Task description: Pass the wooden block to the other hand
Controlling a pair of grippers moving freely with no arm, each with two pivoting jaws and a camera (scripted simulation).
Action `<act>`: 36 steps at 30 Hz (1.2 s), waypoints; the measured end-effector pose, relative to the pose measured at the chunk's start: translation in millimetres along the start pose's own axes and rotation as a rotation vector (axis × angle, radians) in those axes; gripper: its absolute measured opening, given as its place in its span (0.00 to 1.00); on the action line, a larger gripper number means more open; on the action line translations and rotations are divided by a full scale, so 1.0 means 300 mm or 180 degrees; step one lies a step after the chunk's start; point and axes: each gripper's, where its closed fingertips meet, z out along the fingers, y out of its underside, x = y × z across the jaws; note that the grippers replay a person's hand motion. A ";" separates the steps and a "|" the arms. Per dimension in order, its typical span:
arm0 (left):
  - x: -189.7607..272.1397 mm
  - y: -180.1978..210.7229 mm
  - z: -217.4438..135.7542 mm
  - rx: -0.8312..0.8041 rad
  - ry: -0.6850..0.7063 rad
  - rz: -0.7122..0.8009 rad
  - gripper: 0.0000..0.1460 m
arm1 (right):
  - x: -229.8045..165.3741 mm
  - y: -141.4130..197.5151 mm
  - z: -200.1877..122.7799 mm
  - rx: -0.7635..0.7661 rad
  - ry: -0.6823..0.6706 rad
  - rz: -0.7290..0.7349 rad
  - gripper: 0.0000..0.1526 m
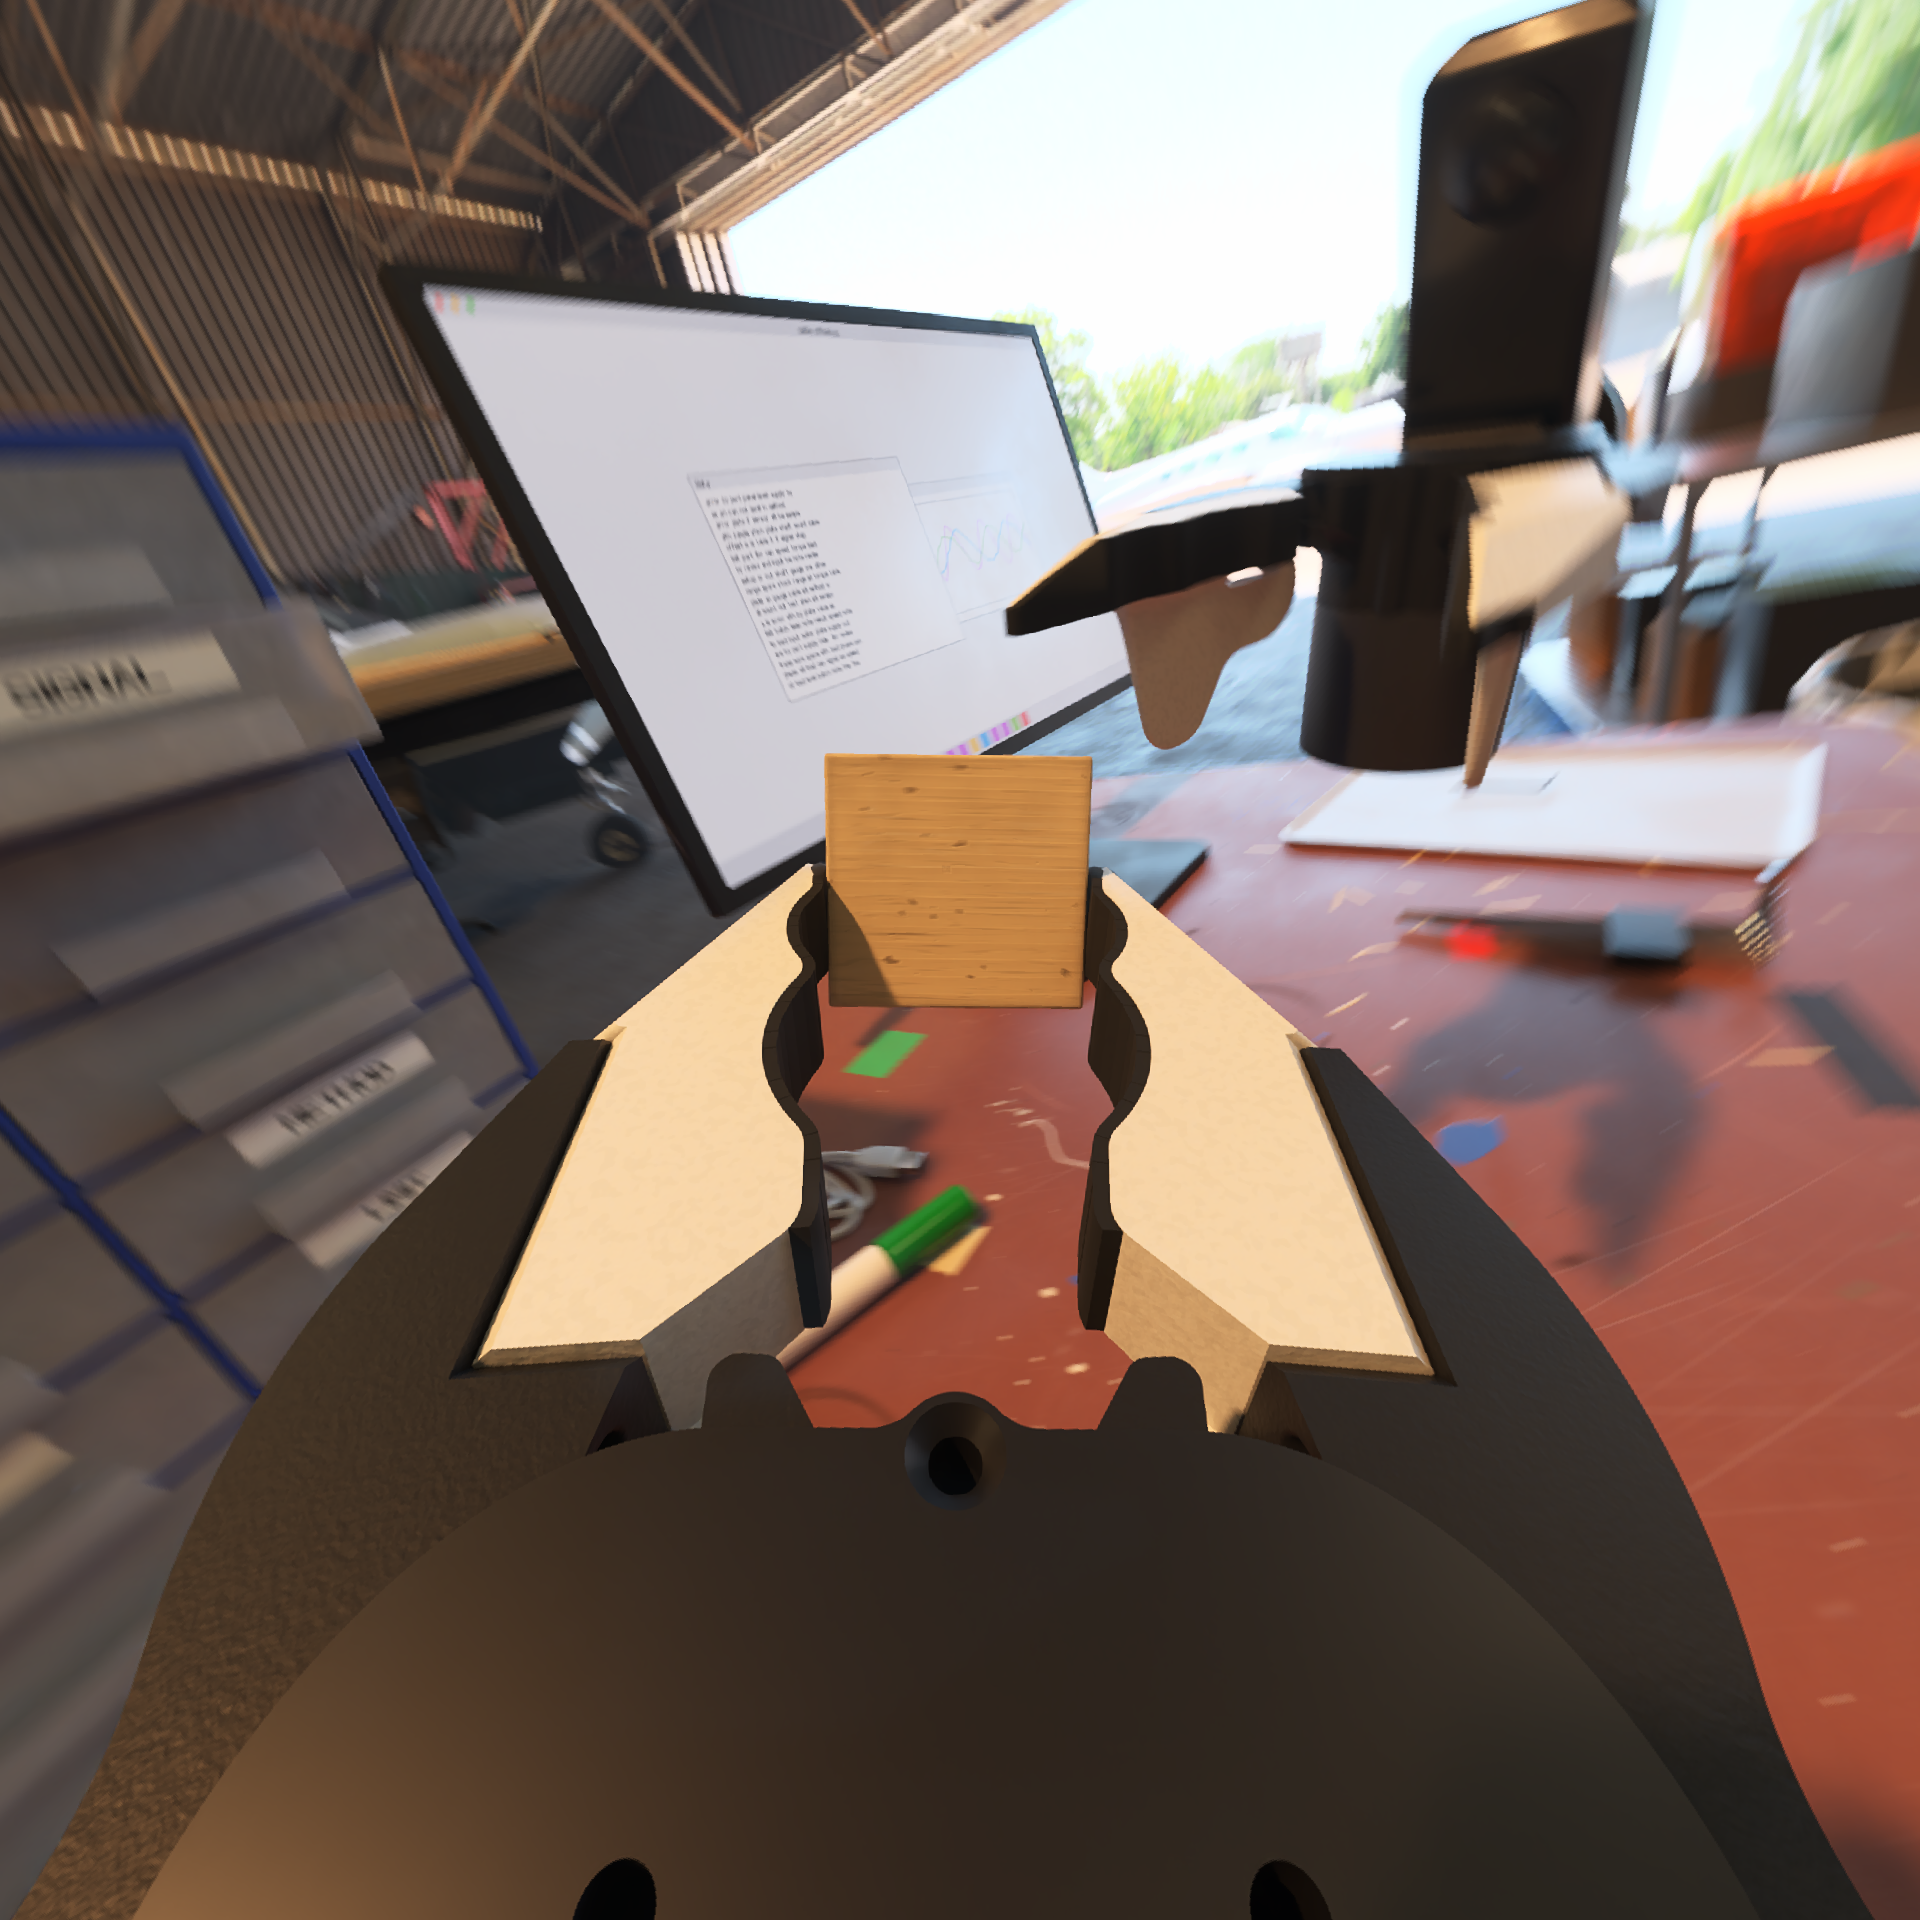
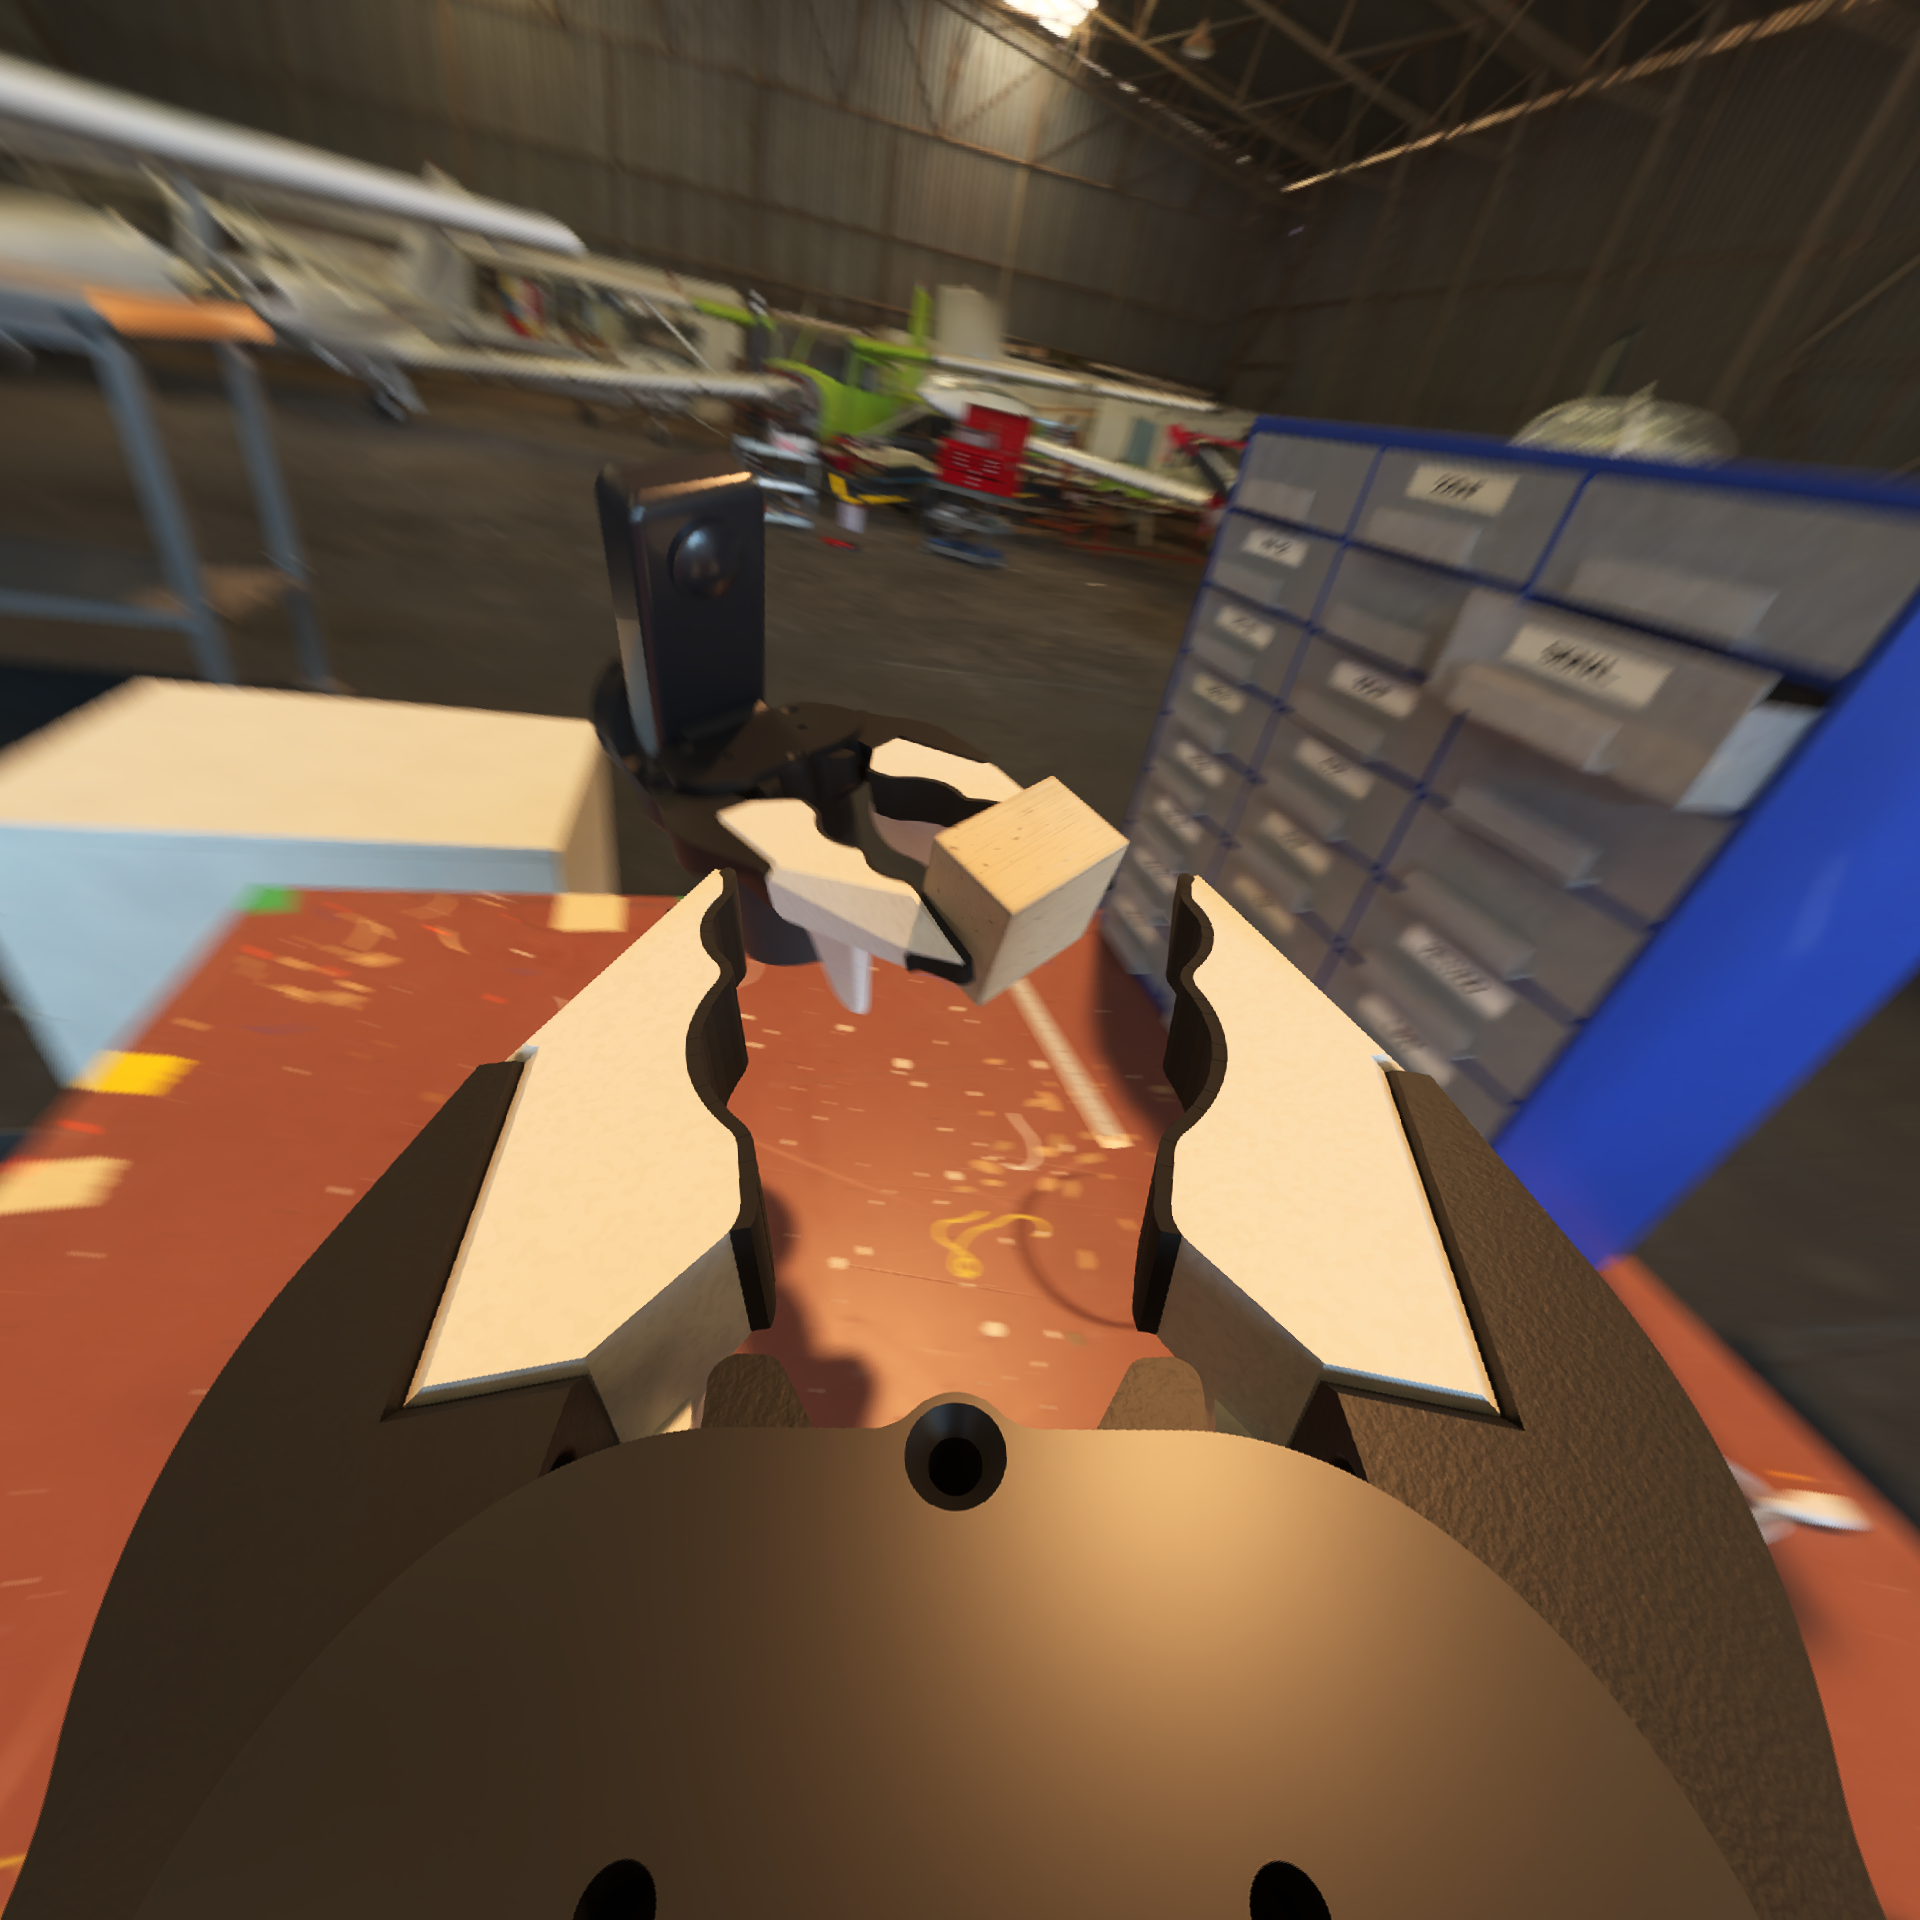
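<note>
The wooden block point(image 1: 956, 883) is a light brown cube. My left gripper point(image 1: 956, 894) is shut on it at the fingertips and holds it above the red-brown table point(image 1: 1455, 1299). In the right wrist view the block point(image 2: 1039, 883) shows tilted in the left gripper point(image 2: 982, 871), just beyond my right gripper's fingertips and a little right of centre. My right gripper point(image 2: 956, 904) is open and empty, apart from the block. In the left wrist view the right gripper point(image 1: 1322, 758) hangs at the upper right, fingers pointing down.
A wide monitor point(image 1: 748, 520) stands behind the block. A blue drawer cabinet point(image 1: 208, 935) point(image 2: 1507, 779) stands at the table's side. A green marker point(image 1: 894, 1247), a white cable point(image 1: 862, 1174) and a white pad point(image 1: 1558, 810) lie on the table. A white box point(image 2: 291, 790) stands at the far left.
</note>
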 end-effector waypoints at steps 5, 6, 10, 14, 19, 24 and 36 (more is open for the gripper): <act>-0.032 0.000 0.002 0.0023 0.0261 -0.1370 0.34 | 0.030 0.054 0.028 -0.0484 0.0560 -0.0911 0.55; -0.035 0.005 0.004 0.0023 0.0285 -0.1523 0.34 | 0.037 0.076 0.039 -0.0565 0.0603 -0.0975 0.57; -0.028 0.009 0.009 0.0109 0.0545 -0.2258 0.34 | 0.058 0.150 0.085 -0.0701 0.0732 -0.1145 0.58; 0.018 0.021 0.018 -0.0031 0.0958 -0.2659 0.34 | 0.068 0.196 0.114 -0.0873 0.0900 -0.1546 0.58; 0.081 0.033 0.020 -0.0255 0.1310 -0.2681 0.34 | 0.058 0.196 0.120 -0.0909 0.0908 -0.1806 0.59; 0.114 0.043 0.021 -0.0379 0.1493 -0.2747 0.34 | 0.042 0.201 0.115 -0.0944 0.0818 -0.1944 0.35; 0.053 -0.017 -0.012 -0.0159 0.1108 -0.1781 0.53 | 0.065 0.128 0.073 -0.0350 0.0605 -0.0659 0.34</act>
